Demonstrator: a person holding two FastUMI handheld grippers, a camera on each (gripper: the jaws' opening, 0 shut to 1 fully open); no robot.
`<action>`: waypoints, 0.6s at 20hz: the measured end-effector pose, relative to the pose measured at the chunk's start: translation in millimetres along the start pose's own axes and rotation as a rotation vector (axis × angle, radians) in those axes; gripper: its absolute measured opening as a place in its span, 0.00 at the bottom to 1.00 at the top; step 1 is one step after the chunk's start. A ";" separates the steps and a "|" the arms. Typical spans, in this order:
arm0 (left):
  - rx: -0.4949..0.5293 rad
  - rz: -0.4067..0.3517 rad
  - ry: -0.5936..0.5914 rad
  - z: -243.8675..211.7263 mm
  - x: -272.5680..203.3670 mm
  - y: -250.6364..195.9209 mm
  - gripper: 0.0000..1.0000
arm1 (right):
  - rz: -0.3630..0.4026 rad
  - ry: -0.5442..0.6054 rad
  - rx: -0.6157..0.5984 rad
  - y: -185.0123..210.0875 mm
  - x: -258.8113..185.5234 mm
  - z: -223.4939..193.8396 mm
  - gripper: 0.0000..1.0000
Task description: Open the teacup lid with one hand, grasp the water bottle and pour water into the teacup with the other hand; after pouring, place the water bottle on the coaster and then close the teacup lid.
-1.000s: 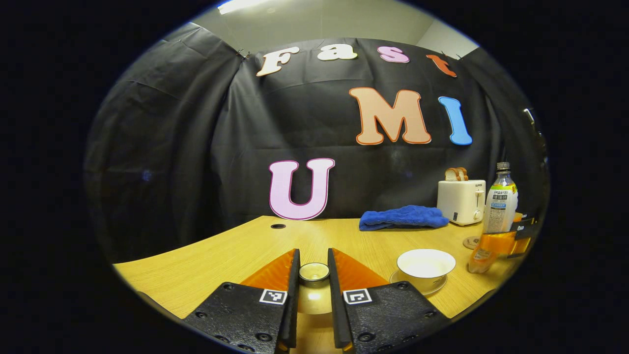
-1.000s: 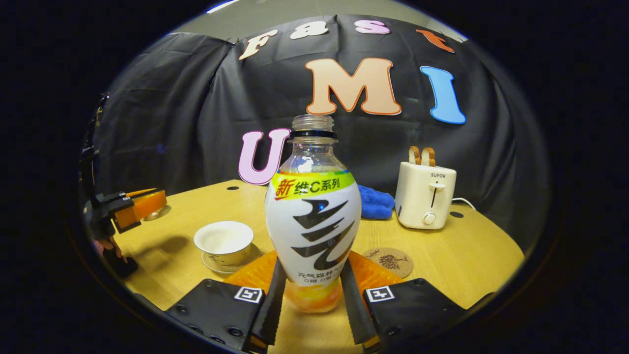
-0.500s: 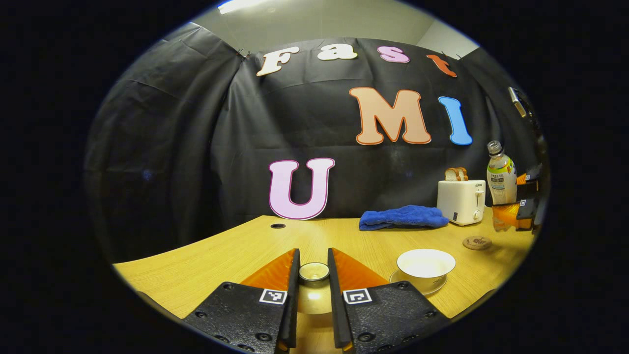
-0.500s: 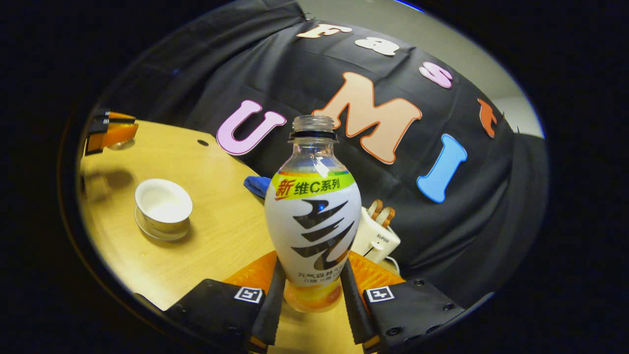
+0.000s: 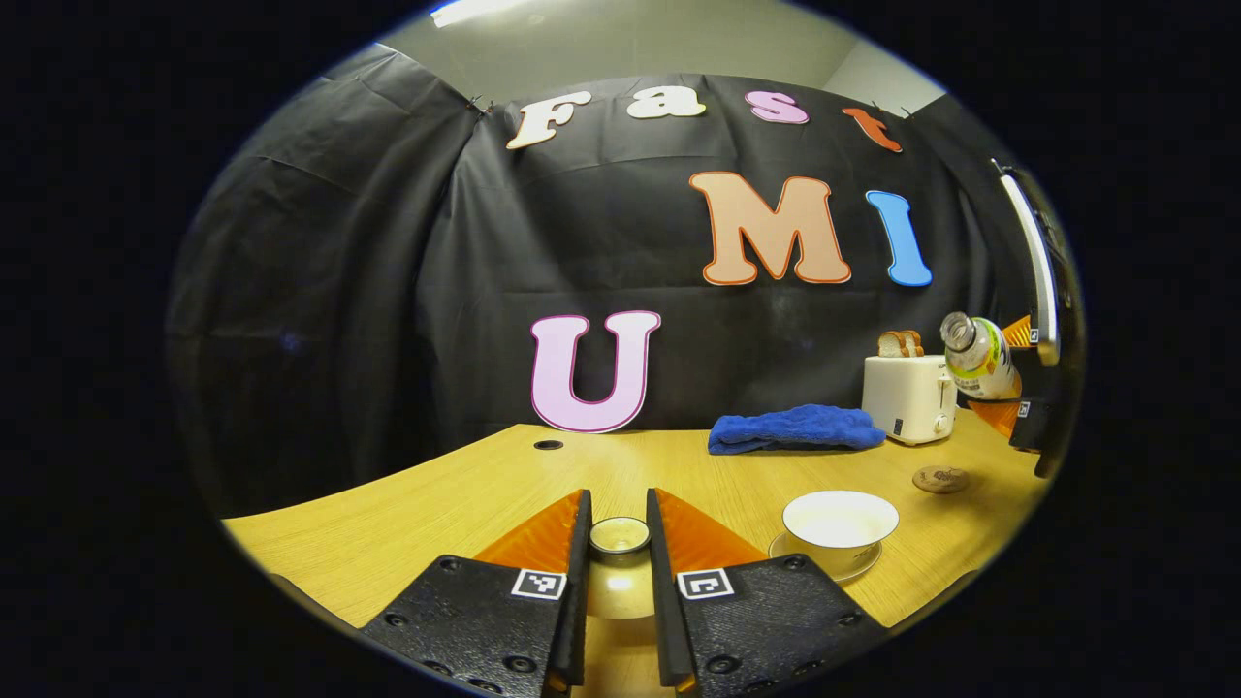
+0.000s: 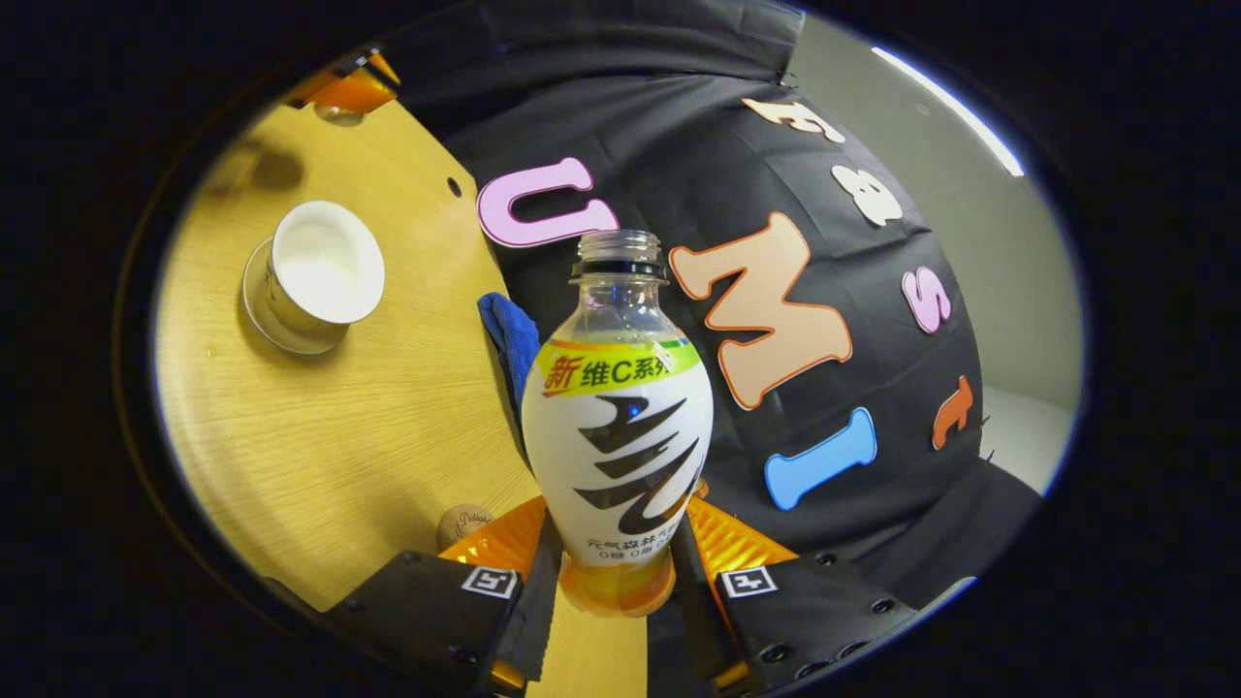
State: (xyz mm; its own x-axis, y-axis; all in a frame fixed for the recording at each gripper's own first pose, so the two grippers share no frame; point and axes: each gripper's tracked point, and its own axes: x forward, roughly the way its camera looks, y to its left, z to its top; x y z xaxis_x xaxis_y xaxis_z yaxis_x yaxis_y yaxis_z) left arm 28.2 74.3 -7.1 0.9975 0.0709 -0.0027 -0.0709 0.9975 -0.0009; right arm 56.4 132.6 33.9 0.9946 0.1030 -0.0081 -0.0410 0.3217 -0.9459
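Left gripper (image 5: 618, 553) clenched on teacup lid (image 5: 620, 535), 2 fingers pressing it. Right gripper (image 6: 613, 572) grasping tilted water bottle (image 6: 618, 427). Open teacup (image 5: 840, 523) near table (image 5: 407, 514) front edge; coaster (image 5: 940, 478) beyond.

The bottle (image 6: 618, 427) between the right fingers is clear at the neck, with a white label bearing black brush strokes, a yellow-green band and an orange base. Left of the fingers, the cup (image 6: 315, 267) is white on a light wood-grain table (image 6: 339, 436). Beyond the left fingers lie a blue cloth (image 5: 793, 428) and a cream toaster (image 5: 909, 397).
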 end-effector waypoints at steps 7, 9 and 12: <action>-0.001 0.000 0.000 -0.3 -0.3 0.1 0.27 | -0.041 -0.056 -0.218 22.9 8.3 22.3 0.60; 0.000 0.000 0.000 -0.3 -0.6 0.3 0.27 | -0.063 -0.072 -0.282 27.9 8.4 25.9 0.60; -0.001 0.000 0.001 -1.3 -0.7 0.3 0.27 | -0.069 -0.082 -0.338 36.9 7.7 27.7 0.61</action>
State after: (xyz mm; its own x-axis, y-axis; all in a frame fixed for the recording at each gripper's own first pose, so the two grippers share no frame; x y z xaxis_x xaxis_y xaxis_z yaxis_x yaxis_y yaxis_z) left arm 27.5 74.5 -8.4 0.9975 0.0712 -0.0036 -0.0712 0.9975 -0.0018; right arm 59.9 171.3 7.9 0.9824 0.1721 0.0723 0.0731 0.0021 -0.9973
